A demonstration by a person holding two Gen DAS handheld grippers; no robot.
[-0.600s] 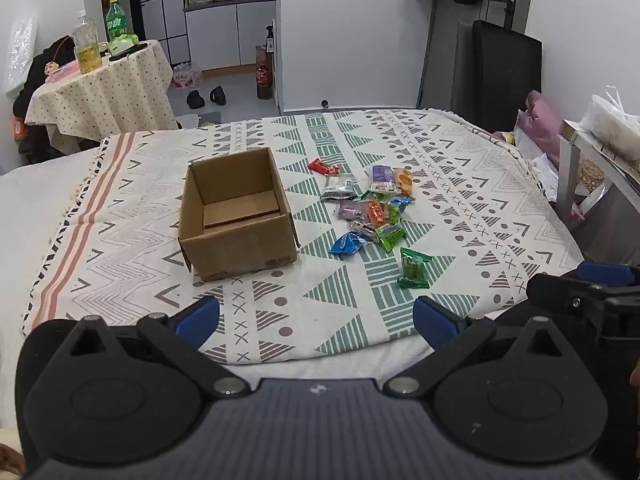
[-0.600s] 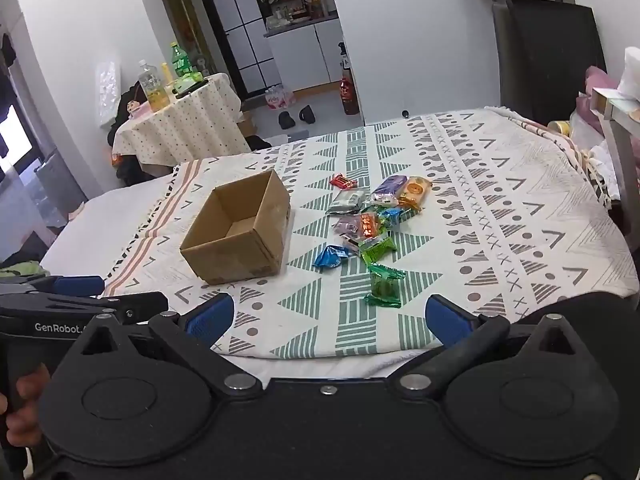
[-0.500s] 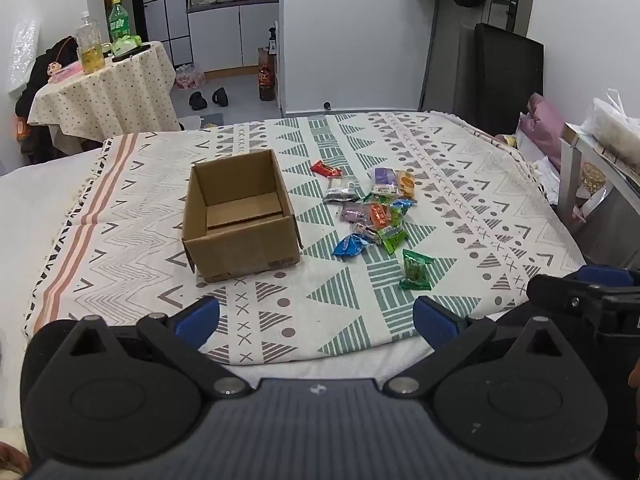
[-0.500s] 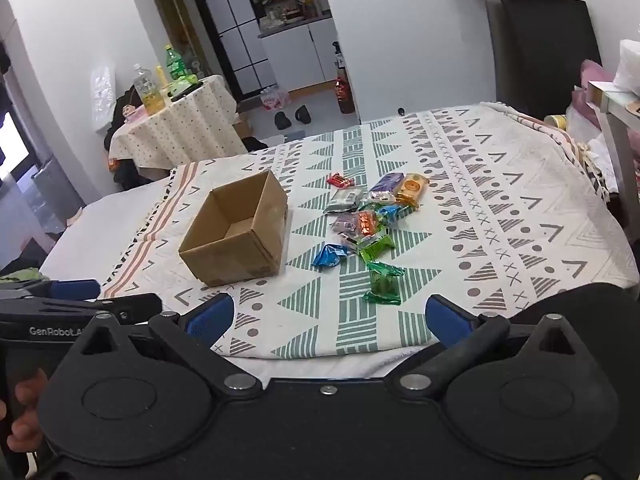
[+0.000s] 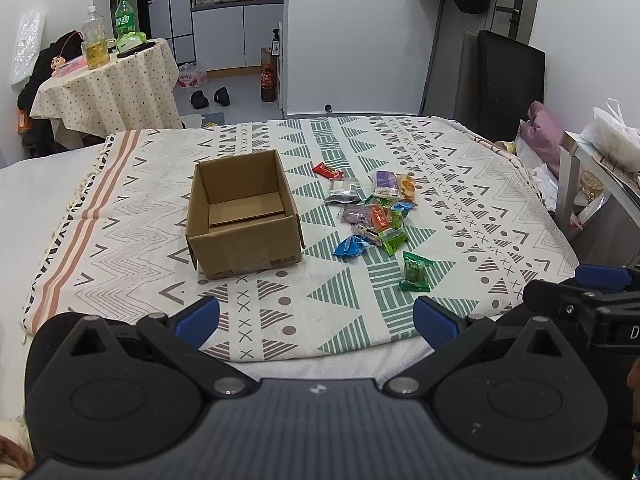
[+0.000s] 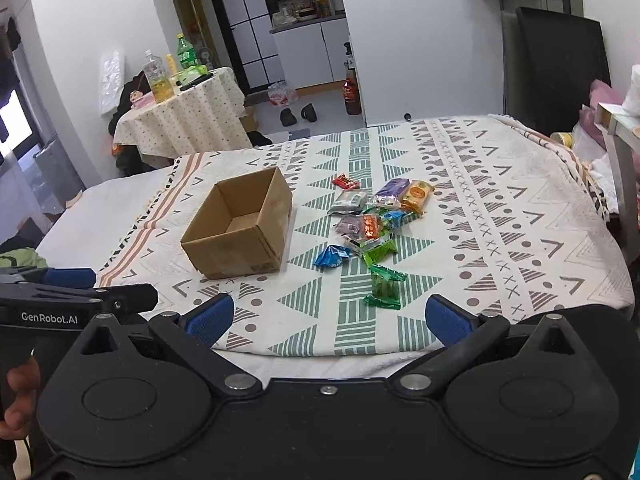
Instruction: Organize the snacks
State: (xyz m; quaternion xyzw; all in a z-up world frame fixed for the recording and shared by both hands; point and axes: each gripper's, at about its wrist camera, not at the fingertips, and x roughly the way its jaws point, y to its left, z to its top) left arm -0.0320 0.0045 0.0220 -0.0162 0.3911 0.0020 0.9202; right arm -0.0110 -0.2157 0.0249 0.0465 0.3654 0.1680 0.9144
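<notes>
An open, empty cardboard box sits on a patterned cloth over the bed. To its right lies a loose pile of several wrapped snacks, with a green packet nearest me and a blue one beside the box. My left gripper is open at the near edge of the bed, nothing between its blue-tipped fingers. My right gripper is open too, also short of the snacks, with empty fingers.
The patterned cloth covers most of the bed. A round table with bottles stands at the back left. A black chair and a side table with bags crowd the right. A person's hand holds the left gripper's handle.
Both cameras have shifted slightly; the box and snacks sit a little higher and nearer the middle of each view. Both grippers stay open and nothing on the bed has moved.
</notes>
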